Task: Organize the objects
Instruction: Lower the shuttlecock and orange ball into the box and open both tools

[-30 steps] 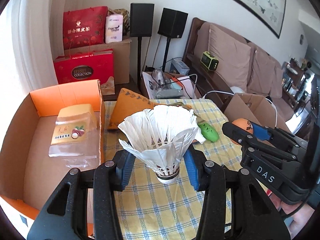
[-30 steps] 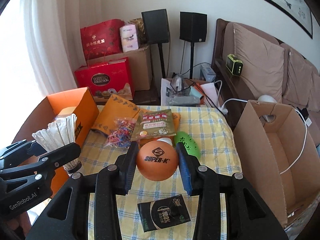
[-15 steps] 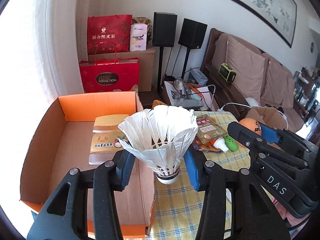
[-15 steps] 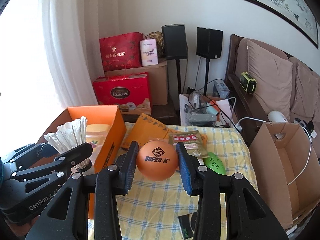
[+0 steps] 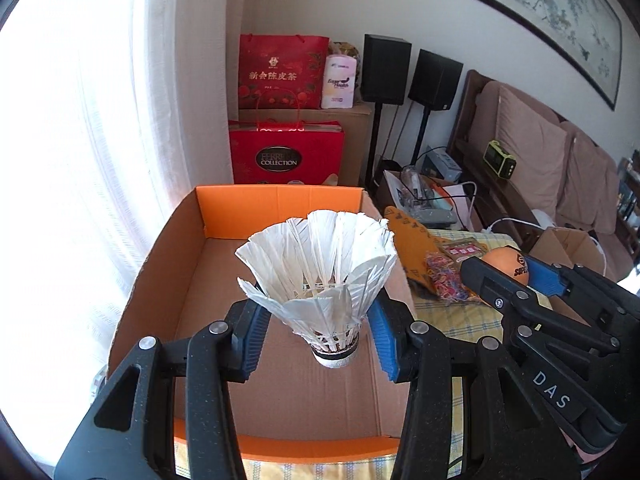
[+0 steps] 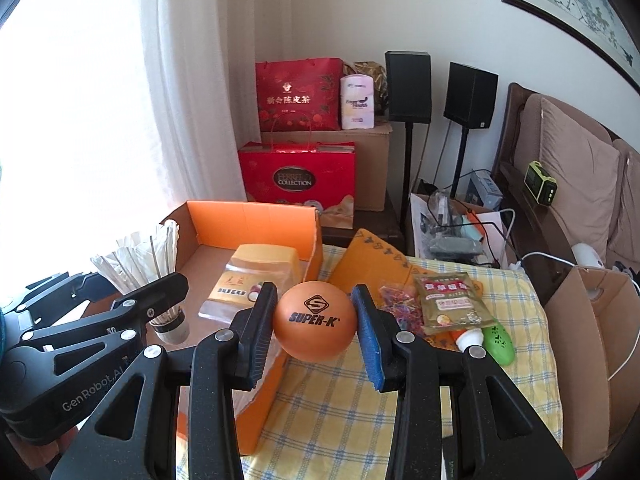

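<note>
In the left wrist view, the left gripper [image 5: 316,336] holds a shuttlecock [image 5: 320,280] by its feather skirt, cork end down, over the open orange box [image 5: 276,210]. The blue pads press the lower feathers, not the cork. The box floor below looks bare here, though the feathers hide part of it. At the right edge, the right gripper [image 5: 504,276] carries an orange ball [image 5: 502,266] above the checked surface [image 5: 456,320], near a pile of rubber bands [image 5: 444,276].

In the right wrist view, the right gripper [image 6: 316,330] is clamped on the ball [image 6: 316,326], which hangs over the box's near-right wall, half above the box and half above the surface [image 6: 340,412]. A packet [image 6: 256,276] lies inside the box. The left gripper [image 6: 160,300] shows at the left with the shuttlecock [image 6: 140,256] over the box interior.

The risks, as I judge them: feathers crush or slip under the pads, so the shuttlecock could tip on release. Let go where it is, the ball could strike the wall and roll off across the surface. The two grippers are close, and could knock together over the box.
</note>
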A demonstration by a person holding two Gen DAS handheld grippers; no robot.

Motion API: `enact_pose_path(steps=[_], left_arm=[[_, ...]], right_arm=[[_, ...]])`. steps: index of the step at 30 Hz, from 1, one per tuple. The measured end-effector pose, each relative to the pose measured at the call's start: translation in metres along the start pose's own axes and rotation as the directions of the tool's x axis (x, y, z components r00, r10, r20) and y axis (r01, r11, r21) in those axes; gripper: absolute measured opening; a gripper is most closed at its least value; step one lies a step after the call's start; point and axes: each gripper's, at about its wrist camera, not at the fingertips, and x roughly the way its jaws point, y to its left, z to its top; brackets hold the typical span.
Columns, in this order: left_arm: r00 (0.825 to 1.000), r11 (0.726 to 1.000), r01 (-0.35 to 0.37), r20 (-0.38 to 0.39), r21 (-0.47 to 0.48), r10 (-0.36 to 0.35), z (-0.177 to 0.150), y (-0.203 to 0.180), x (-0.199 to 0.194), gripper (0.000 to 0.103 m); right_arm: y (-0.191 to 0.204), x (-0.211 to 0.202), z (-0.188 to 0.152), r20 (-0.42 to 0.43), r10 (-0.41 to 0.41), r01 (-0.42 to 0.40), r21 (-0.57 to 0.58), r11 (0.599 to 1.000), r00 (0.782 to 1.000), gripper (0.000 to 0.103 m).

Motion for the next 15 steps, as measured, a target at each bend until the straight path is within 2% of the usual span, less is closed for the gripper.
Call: enact_pose_path(steps=[4, 8, 15], left_arm=[[1.0, 1.0, -0.014, -0.023, -0.008, 0.014, -0.005, 0.017, 0.001, 0.044], [0.997, 0.999, -0.006, -0.079, -0.031, 0.003, -0.016, 0.031, 0.012, 0.044], [0.987, 0.999, -0.002, -0.159, -0.037, -0.004, -0.036, 0.037, 0.033, 0.044]], right_arm=[[0.015, 0.008, 0.001, -0.018, 0.037, -0.037, -0.006, 0.999, 0.999, 0.039], [0.028, 0.023, -0.004, -0.065, 0.089, -0.089, 0.002, 0.996, 0.994, 0.039], [0.038, 0.052, -0.023, -0.15, 0.136, -0.135, 0.019, 0.991, 0.979, 0.039]])
